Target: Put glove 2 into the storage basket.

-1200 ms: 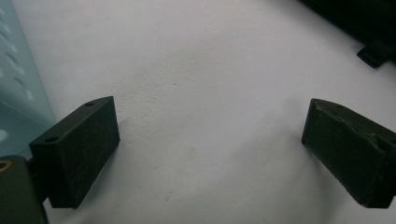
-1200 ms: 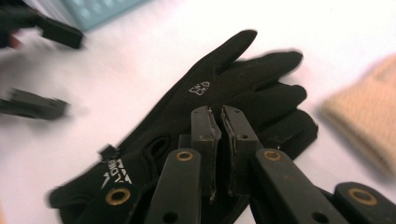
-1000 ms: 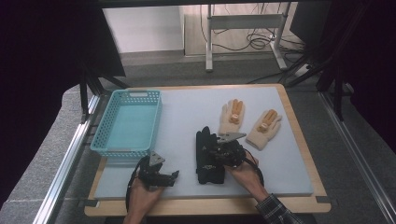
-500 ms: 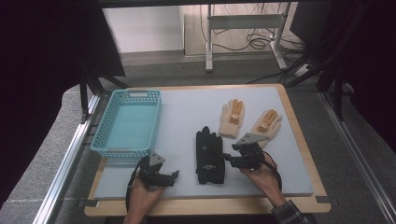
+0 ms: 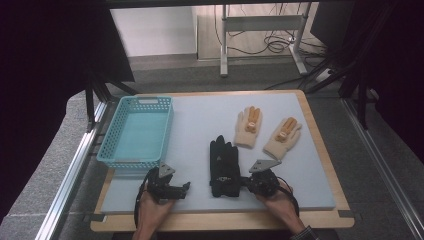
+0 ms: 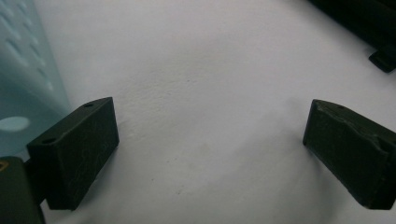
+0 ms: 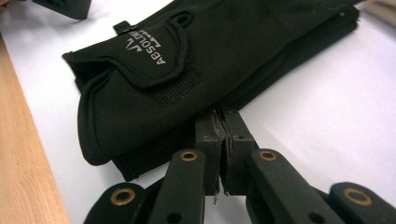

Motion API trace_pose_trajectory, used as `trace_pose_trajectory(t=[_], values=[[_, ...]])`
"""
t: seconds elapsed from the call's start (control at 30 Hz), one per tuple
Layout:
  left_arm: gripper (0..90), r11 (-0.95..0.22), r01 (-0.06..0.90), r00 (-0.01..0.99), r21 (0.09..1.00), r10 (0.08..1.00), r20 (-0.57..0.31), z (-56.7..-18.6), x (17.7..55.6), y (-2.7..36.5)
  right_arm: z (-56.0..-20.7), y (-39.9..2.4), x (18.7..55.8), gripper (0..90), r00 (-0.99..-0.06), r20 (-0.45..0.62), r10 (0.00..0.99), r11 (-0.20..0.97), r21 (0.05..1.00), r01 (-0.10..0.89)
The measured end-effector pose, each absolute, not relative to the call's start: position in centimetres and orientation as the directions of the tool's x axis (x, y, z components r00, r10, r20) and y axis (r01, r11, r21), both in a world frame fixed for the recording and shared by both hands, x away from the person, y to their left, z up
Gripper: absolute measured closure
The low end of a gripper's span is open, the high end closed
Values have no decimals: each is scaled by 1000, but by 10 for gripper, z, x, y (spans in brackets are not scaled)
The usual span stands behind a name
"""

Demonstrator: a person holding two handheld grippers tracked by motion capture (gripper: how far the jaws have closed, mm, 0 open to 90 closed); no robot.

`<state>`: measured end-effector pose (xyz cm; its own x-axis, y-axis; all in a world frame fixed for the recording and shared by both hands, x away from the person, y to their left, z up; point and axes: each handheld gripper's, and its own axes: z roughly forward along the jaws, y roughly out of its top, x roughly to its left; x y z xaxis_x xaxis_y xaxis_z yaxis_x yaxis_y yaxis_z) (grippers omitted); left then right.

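A pair of black gloves (image 5: 223,162) lies stacked on the mat, cuffs toward me. In the right gripper view the black gloves (image 7: 187,70) show a logo tab and a hook-and-loop patch. My right gripper (image 5: 245,184) sits low beside the cuffs and points left at them. Its jaws have just been closing, and in its own view the right gripper (image 7: 222,114) has its pads pressed together, tips at the cuff's edge, with no cloth seen between them. My left gripper (image 5: 186,187) rests left of the gloves. In its own view the left gripper (image 6: 210,149) stands open over bare mat.
A turquoise basket (image 5: 145,100) stands at the left, its wall close to my left gripper as the turquoise basket (image 6: 23,70). Two beige gloves (image 5: 248,126) (image 5: 283,137) lie behind the black pair. The table's wooden front edge (image 5: 220,222) runs just under both hands.
My right gripper has moved off the black gloves to the right, then down and toward me, ending beside the cuffs with its jaws together. The left gripper has stayed put.
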<state>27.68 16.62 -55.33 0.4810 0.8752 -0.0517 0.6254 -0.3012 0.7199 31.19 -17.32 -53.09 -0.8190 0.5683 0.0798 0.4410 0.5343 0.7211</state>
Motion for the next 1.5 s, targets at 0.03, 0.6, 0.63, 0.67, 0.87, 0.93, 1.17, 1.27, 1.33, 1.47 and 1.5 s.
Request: trace_pose_trajectory(t=[0.03,0.6,0.63,0.67,0.87,0.93,1.17,1.27,1.33,1.47,1.5], values=[[40,-301,625,481,720,875,-52,-553,277,166,-531,-173,312,856,-819,80,568,534,721,441],[44,-322,628,489,708,872,-37,-553,273,181,-535,-116,317,822,-864,95,495,558,727,400],[50,-326,626,494,708,869,-37,-553,272,182,-536,-112,318,820,-864,95,495,558,727,400],[52,-333,614,505,716,863,-32,-553,272,182,-536,-109,319,820,-864,98,495,557,727,401],[63,-328,603,515,728,856,-41,-555,272,184,-537,-96,325,820,-870,79,487,561,735,381],[60,-326,597,517,733,855,-41,-556,272,184,-537,-95,325,819,-869,78,488,560,735,381],[57,-315,596,515,739,856,-51,-557,272,185,-533,-104,321,765,-865,72,496,552,743,378],[57,-315,597,515,738,856,-52,-557,272,185,-529,-114,320,736,-857,64,512,544,748,380],[57,-315,597,515,738,856,-51,-557,272,185,-526,-122,321,711,-850,57,523,538,752,381],[57,-316,597,515,737,856,-51,-557,272,185,-522,-140,323,655,-825,41,564,520,758,393],[57,-316,597,515,737,856,-51,-557,272,185,-521,-143,324,645,-820,41,571,516,758,398]])
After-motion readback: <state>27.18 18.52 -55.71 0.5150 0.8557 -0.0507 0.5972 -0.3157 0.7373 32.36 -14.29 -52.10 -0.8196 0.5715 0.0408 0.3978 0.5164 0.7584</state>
